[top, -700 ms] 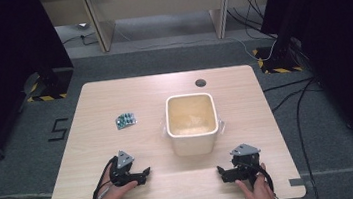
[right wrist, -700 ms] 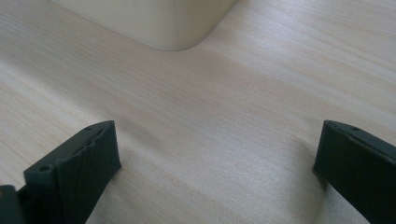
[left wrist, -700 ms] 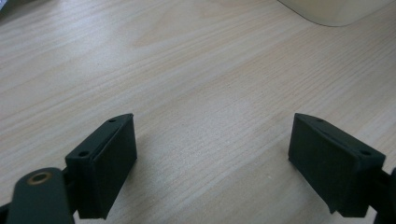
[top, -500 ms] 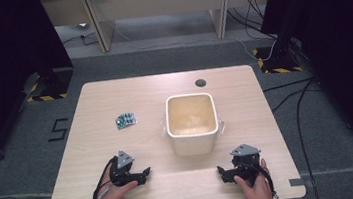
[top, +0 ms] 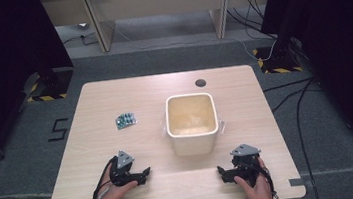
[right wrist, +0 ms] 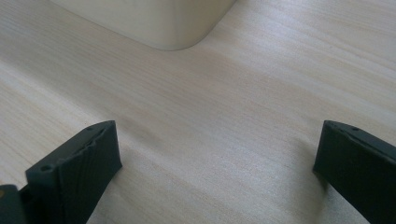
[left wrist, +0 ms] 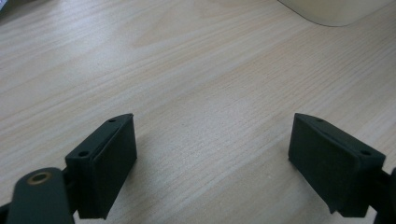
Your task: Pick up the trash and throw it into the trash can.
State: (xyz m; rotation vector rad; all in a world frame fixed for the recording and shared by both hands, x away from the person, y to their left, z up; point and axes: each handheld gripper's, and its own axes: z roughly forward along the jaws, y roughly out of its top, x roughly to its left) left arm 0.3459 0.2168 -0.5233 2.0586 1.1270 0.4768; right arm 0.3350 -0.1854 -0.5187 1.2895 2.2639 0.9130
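A cream square bin [top: 192,123] stands in the middle of the wooden table [top: 113,94]. A small blister pack of blue-green pills [top: 125,120] lies to its left. My left gripper [top: 145,173] rests near the front edge, left of the bin, jaws wide apart with bare wood between them [left wrist: 212,140]. My right gripper [top: 221,173] rests at the front right, also open over bare wood [right wrist: 217,154]. The bin's lower corner [right wrist: 154,23] lies just ahead of the right gripper; the bin's edge [left wrist: 336,11] appears at the top right of the left gripper view.
A small dark round disc [top: 200,82] sits near the table's far edge. Black cables trail on the grey floor at the right. Dark curtains flank both sides, and a wooden desk stands beyond the table.
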